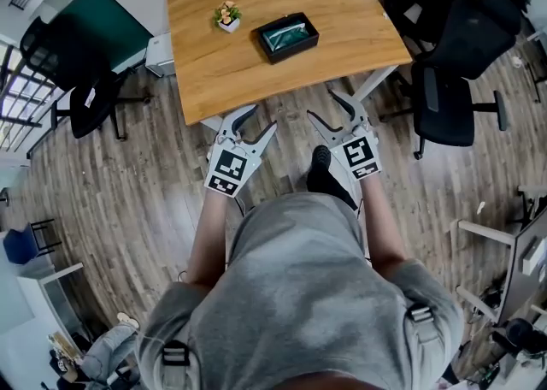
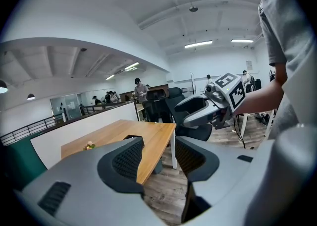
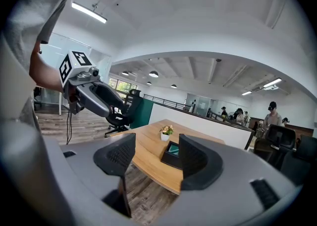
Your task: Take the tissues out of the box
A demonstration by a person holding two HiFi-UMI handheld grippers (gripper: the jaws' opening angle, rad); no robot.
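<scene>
Head view: box [image 1: 293, 49] of tissues [image 1: 285, 35] sits mid table [image 1: 342, 3]; left gripper [image 1: 263, 119] and right gripper [image 1: 323, 106] hang off its near edge, jaws wide, empty; approach step, I judge; next, reach over and pinch tissues.

No letters, numbers, brand names or signs are legible in any view. The only printed marks are the black-and-white square patterns on the marker cube [image 1: 227, 170] of the left gripper [image 1: 263, 117] and on the marker cube [image 1: 361, 156] of the right gripper [image 1: 320, 104] (coded blocks, not characters); the same kind of pattern shows on each cube in the two gripper views. The black box [image 1: 295, 51] on the table shows no print that can be read
</scene>
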